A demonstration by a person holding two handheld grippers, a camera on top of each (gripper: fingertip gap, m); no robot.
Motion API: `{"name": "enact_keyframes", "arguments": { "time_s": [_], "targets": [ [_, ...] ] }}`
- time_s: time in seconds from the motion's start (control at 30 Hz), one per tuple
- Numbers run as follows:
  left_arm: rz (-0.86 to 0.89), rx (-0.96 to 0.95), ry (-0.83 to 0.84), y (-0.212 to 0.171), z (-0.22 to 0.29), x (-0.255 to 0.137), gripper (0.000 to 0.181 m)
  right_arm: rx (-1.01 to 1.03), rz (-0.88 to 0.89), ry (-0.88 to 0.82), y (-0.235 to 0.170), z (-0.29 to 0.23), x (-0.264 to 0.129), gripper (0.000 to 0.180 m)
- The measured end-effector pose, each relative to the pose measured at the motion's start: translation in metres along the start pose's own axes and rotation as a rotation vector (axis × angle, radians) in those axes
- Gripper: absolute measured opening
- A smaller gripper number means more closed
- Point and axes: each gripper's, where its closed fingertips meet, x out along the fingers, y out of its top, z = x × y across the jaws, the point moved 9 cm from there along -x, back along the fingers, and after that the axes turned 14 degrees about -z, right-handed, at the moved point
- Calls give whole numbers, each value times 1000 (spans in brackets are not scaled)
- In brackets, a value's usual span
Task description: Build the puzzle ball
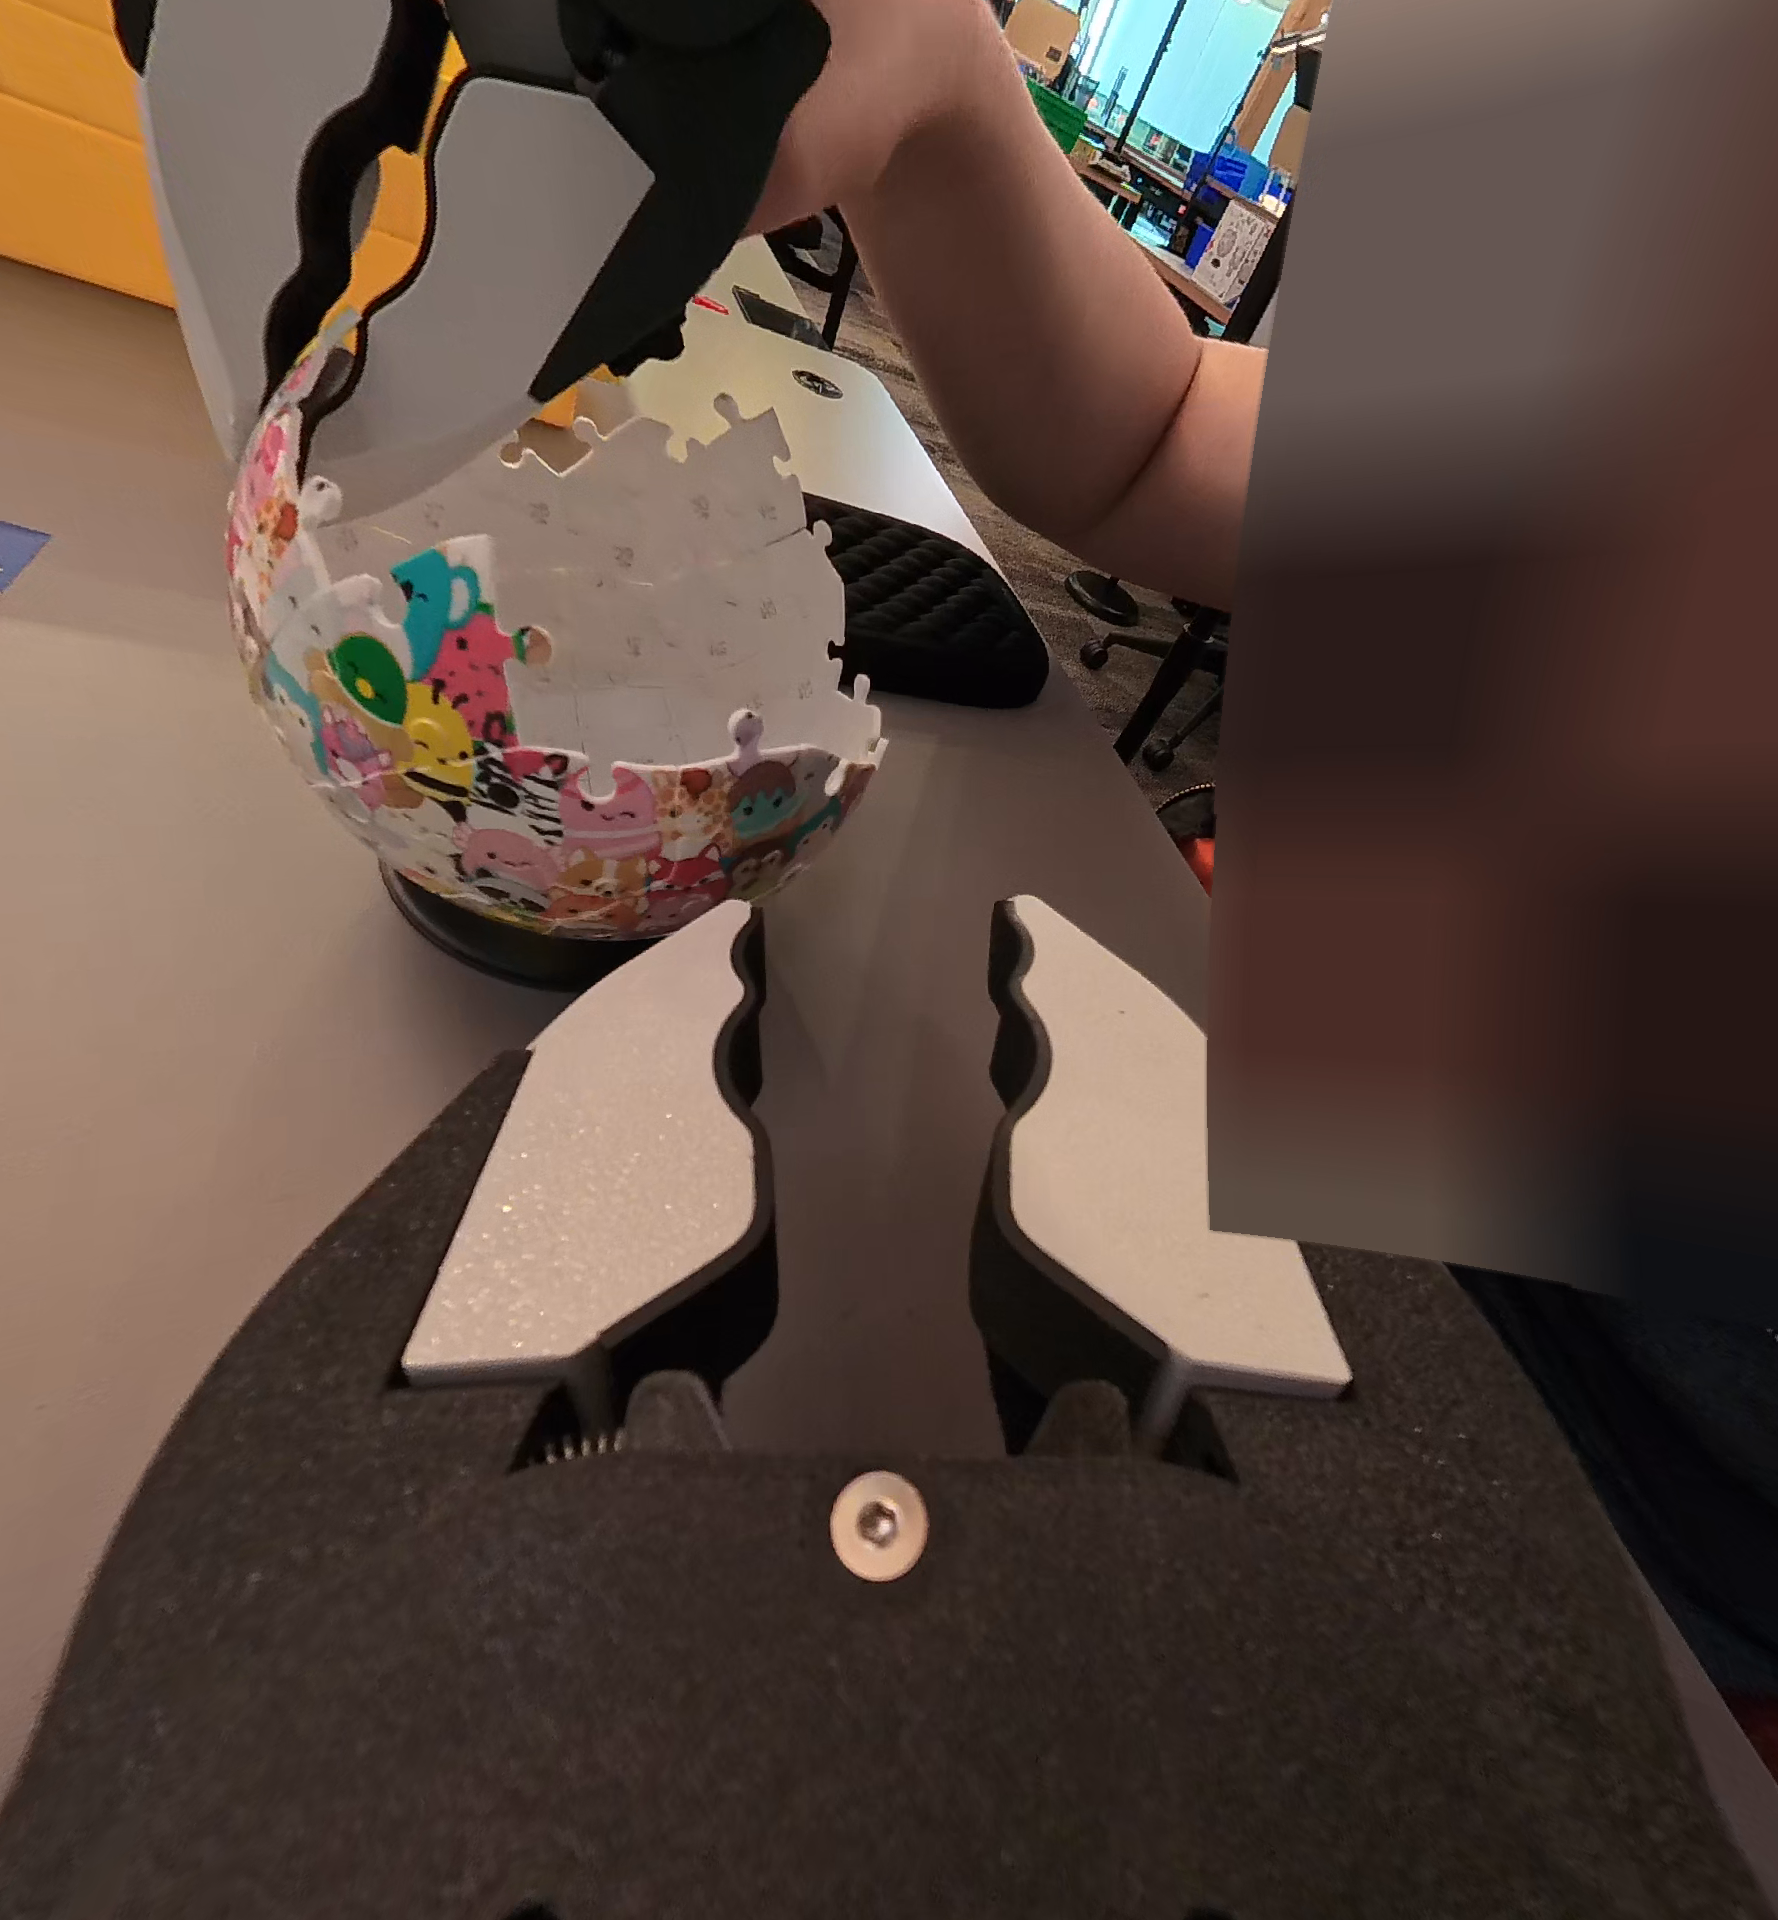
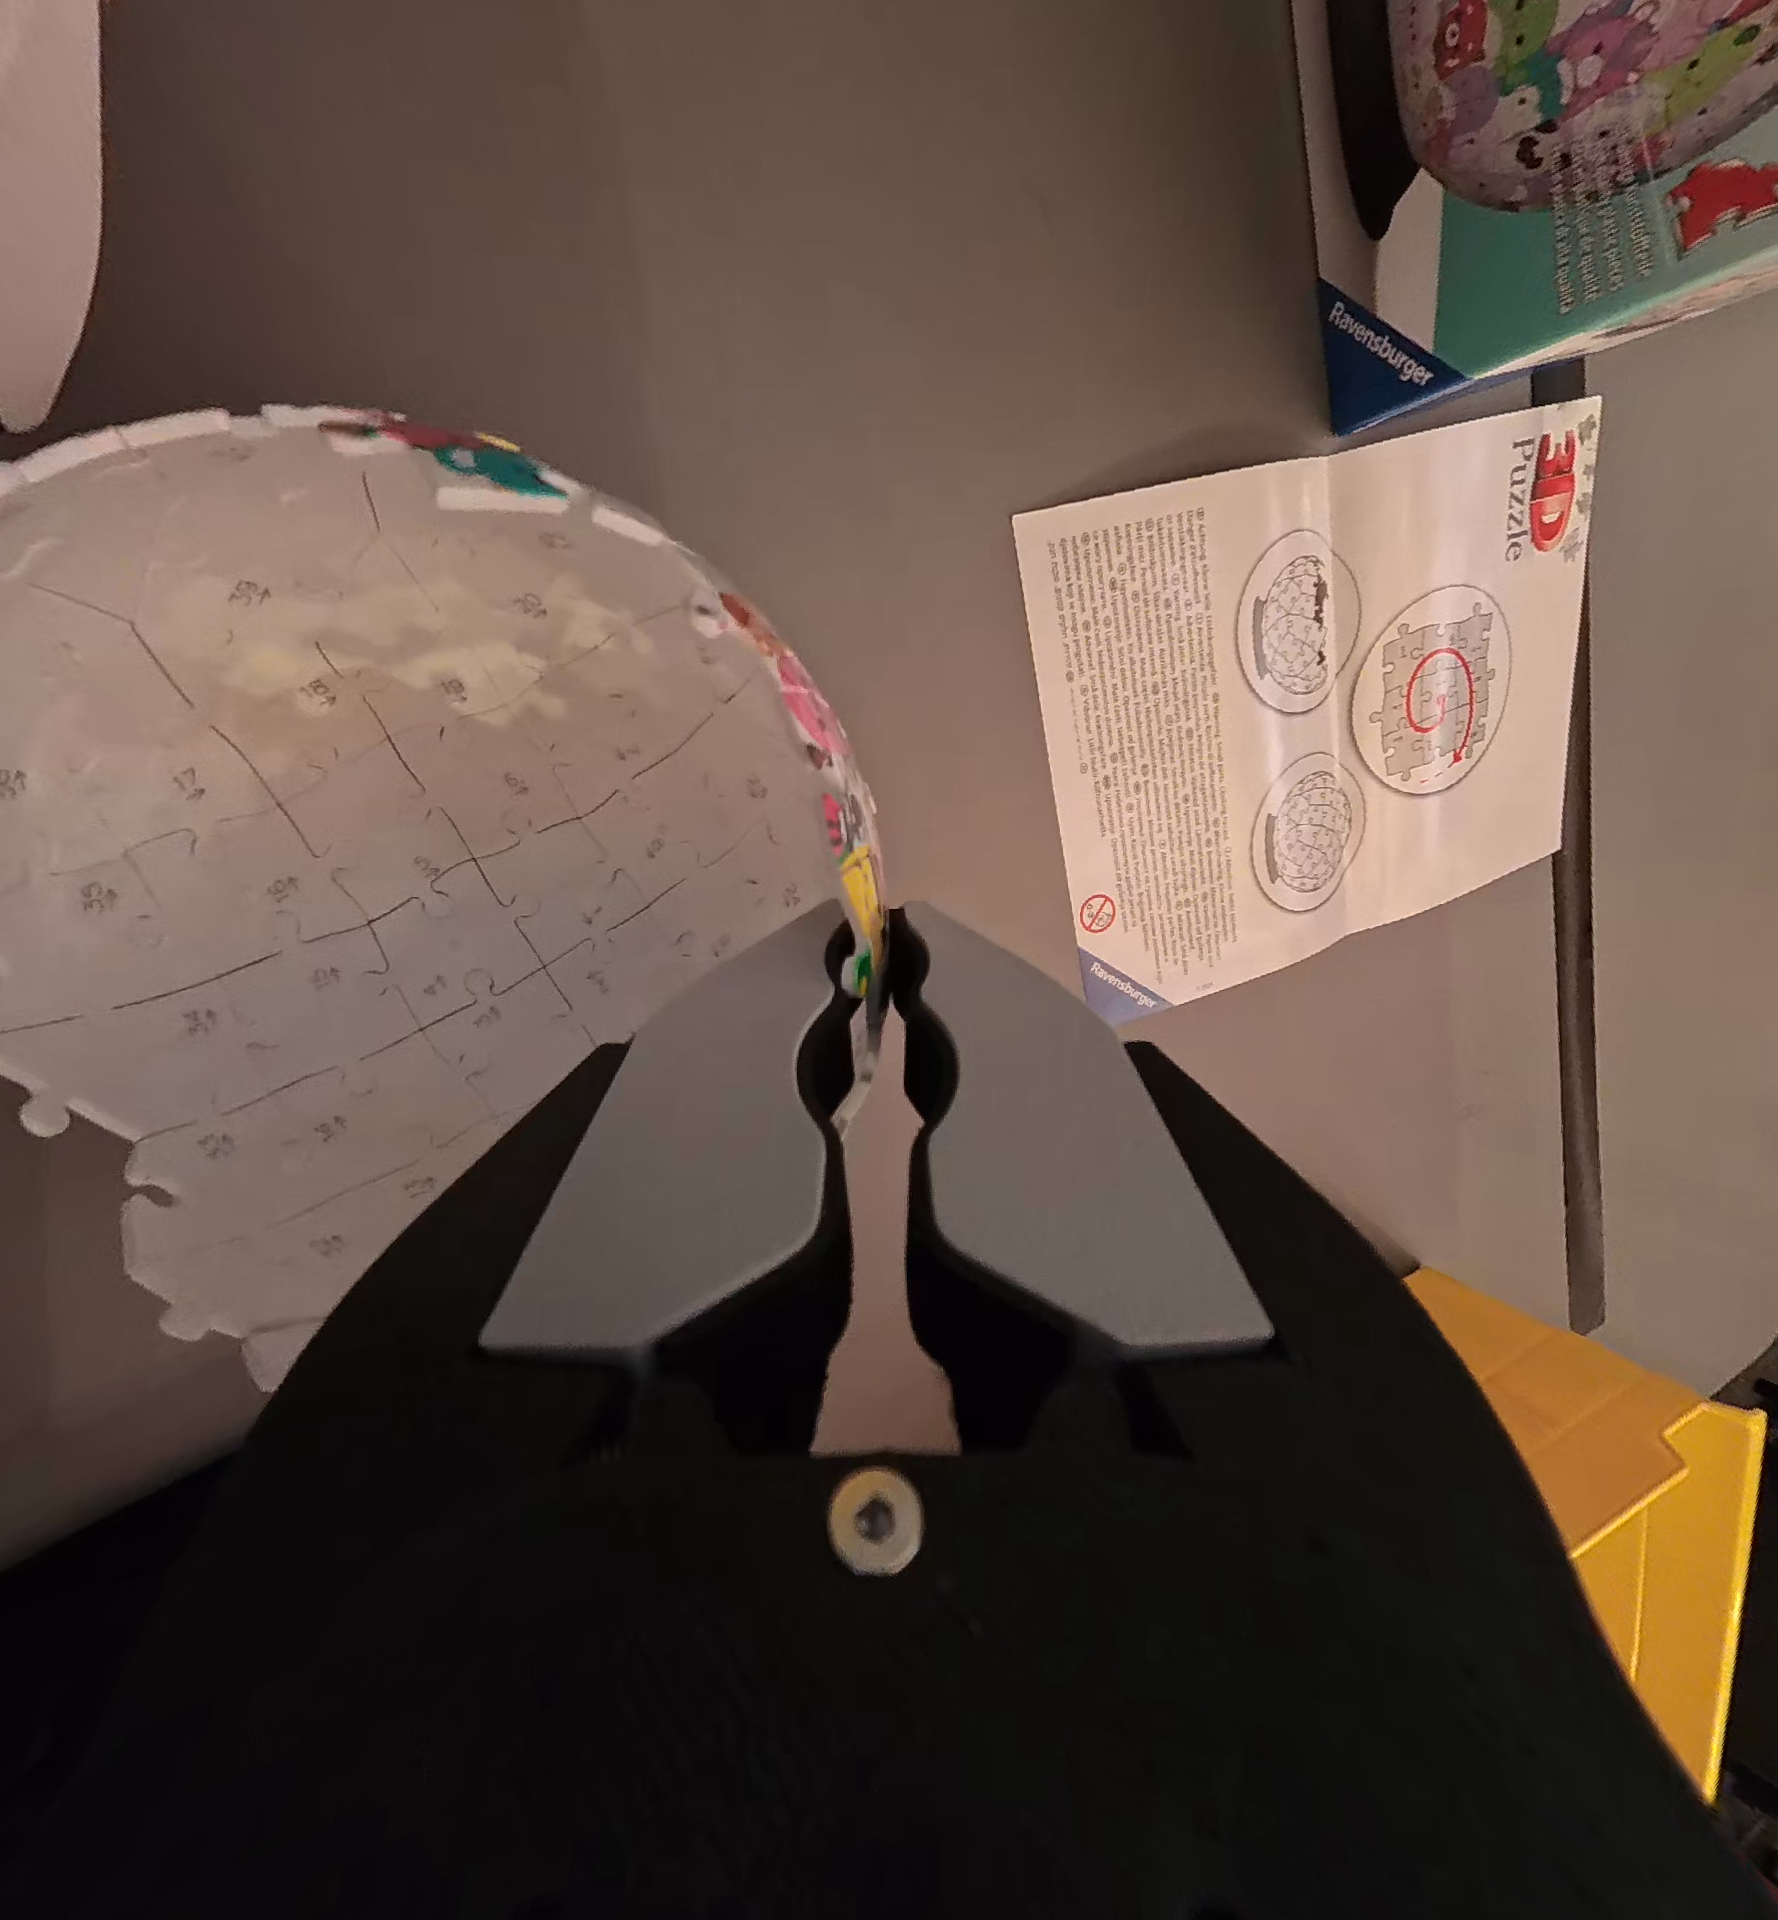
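Note:
The partly built puzzle ball [image 1: 552, 675] stands on a black ring stand [image 1: 480, 940] on the grey table. Its lower half shows colourful cartoon faces, and the open shell shows its white numbered inside [image 2: 345, 831]. My right gripper [image 1: 319, 410] comes down from above at the ball's upper left rim. It is shut on a puzzle piece [image 2: 867, 982] held against the rim, as the right wrist view [image 2: 885, 925] shows. My left gripper [image 1: 877, 914] is open and empty, low over the table just right of the ball's stand.
A folded instruction leaflet [image 2: 1311, 707] and the puzzle box [image 2: 1591, 187] lie beyond the ball. A yellow bin [image 2: 1612, 1507] sits by the table edge. A person's arm [image 1: 1020, 343] reaches over the table. A black mesh chair part [image 1: 926, 613] is behind the ball.

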Motion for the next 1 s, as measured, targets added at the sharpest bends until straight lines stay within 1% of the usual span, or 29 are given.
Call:
{"name": "enact_keyframes", "arguments": {
  "time_s": [0.07,0.13,0.2,0.27,0.57,0.63,0.67,0.7,0.73,0.77,0.87,0.93,1.0],
  "targets": [
    [-3,2,0,0,0,0,41,-16,36,-26,3,0,-1,9],
    [-3,3,0,0,0,0,41,-20,30,-41,4,1,-1,13],
    [-2,1,-1,0,0,0,41,-29,30,-42,6,2,0,13],
    [-2,1,-1,0,0,0,41,-33,24,-37,7,2,1,7],
    [2,3,-4,0,0,-1,41,-20,0,-40,5,1,-1,5],
    [1,3,-2,0,1,-1,41,-33,16,-55,6,1,-2,6],
    [1,3,-2,0,1,0,41,-39,24,-65,6,-1,-2,7],
    [-1,2,-2,0,1,0,41,-39,13,-56,7,-2,-2,14],
    [-2,1,-3,0,1,0,41,-38,15,-55,8,-2,-2,26],
    [-2,0,-4,0,1,1,41,-45,25,-57,9,-1,-3,27],
    [-5,0,-7,0,1,1,41,-78,31,-87,12,0,-7,26],
    [-5,-2,-7,0,0,1,41,-104,34,-105,16,0,-10,22],
    [-3,-4,-10,-1,0,1,41,-127,14,-137,19,-1,-11,13]
  ]
}}
